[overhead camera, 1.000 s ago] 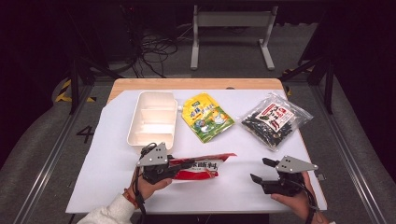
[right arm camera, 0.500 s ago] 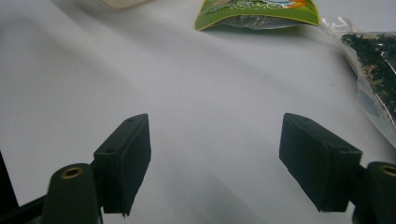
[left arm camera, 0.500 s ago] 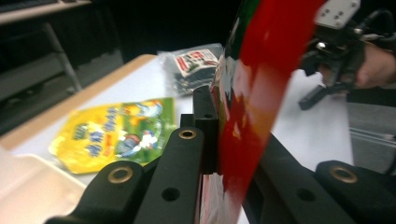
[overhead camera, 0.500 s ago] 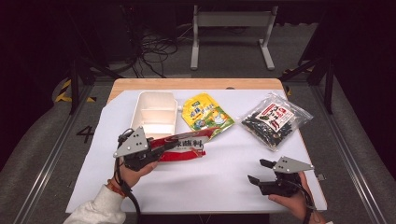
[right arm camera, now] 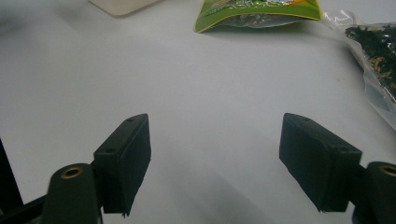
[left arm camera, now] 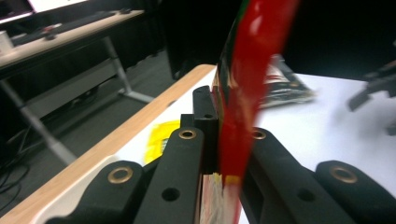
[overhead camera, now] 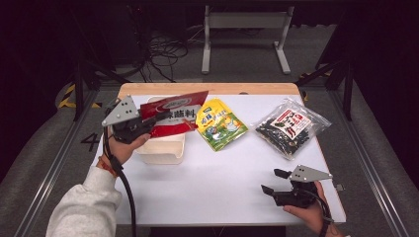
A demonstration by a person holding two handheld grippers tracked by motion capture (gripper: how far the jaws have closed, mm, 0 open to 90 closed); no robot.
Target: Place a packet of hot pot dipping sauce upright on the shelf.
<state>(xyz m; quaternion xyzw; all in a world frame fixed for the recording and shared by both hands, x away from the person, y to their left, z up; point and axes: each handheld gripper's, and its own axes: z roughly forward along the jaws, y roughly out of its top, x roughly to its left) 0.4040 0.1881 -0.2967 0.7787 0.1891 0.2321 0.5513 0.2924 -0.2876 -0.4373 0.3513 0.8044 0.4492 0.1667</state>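
Two handheld tongs work over a white counter. The left tongs are clamped on one end of a red sachet, holding it lifted in the air above a white divided tray at the counter's left. In the left gripper view the red sachet stands on edge, pinched between the two black jaws. The right tongs rest low near the counter's right front edge with jaws spread wide apart and nothing between them; in the right gripper view bare counter shows between them. A yellow-green pouch lies flat just right of the tray, and a clear bag of dark contents lies farther right. The step in hand looks like carrying the sachet to the tray. The next move likely calls for lowering it into a compartment, laying it flat, then parting the jaws.
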